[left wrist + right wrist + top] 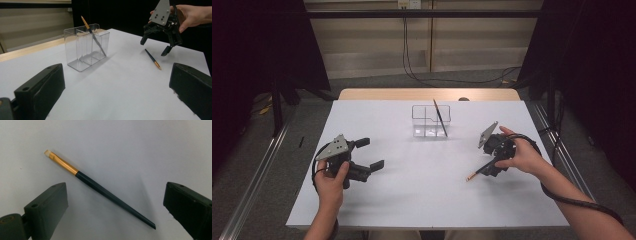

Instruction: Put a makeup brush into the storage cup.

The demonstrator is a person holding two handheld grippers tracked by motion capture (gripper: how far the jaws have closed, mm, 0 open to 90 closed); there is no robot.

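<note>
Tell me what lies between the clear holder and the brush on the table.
Nothing: in the left gripper view, bare white table separates the clear holder from the loose brush.

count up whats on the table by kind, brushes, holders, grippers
brushes: 2, one lying on the table under the right gripper, one leaning in the clear holder
clear holders: 1
grippers: 2, the right one and the left gripper, both open
total: 5
</note>
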